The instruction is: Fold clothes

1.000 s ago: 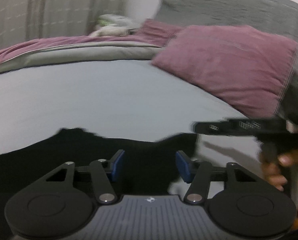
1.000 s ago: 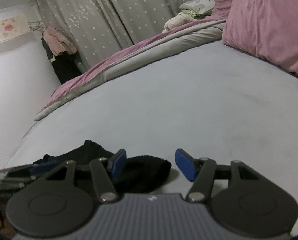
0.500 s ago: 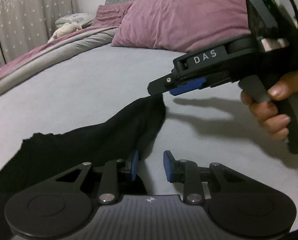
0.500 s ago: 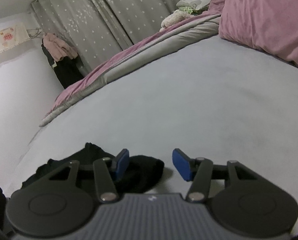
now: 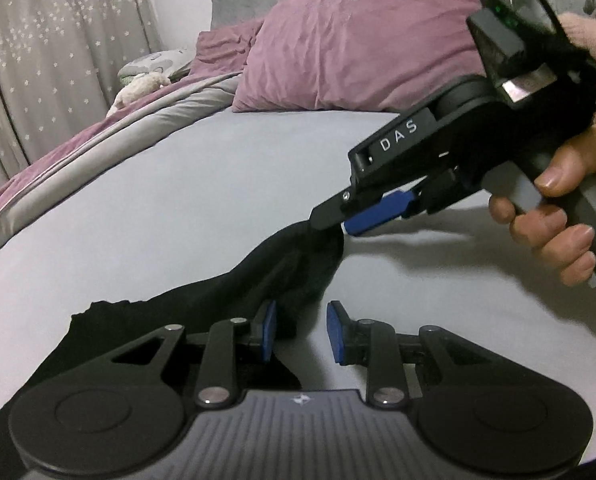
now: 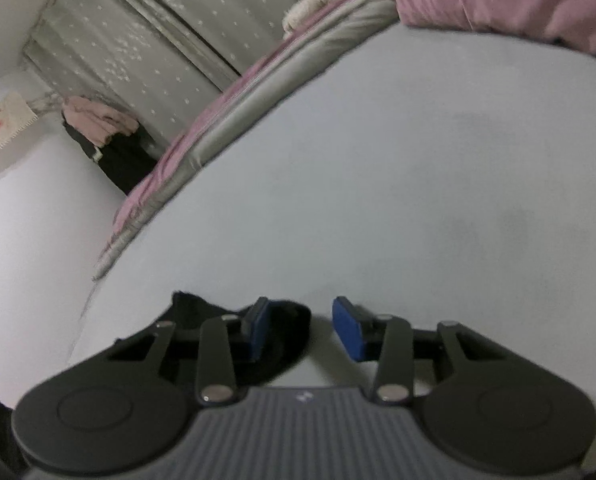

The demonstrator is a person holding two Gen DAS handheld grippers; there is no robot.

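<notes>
Where the black garment (image 5: 226,292) lies: flat along the grey bed sheet (image 5: 158,200), its rounded far end under the right gripper (image 6: 304,330) tips, its near edge between the left gripper (image 5: 300,332) pads.
Left jaws: spread, straddling the cloth's edge, likely lined up to pinch it.
Right jaws: spread, lowered onto the far end, probably to take a corner.
Cloth: soft, matte, limp, rumpled into a long strip.
Sheet: smooth, taut.

Left claw (image 5: 300,332): black linkage arms, silver pivot screws, blue finger pads (image 5: 267,330), ribbed grey housing bearing a small white logo. Right claw (image 5: 340,222): black body lettered "DAS", grey pistol handle, green indicator light, looped black cable, same blue pads.
</notes>
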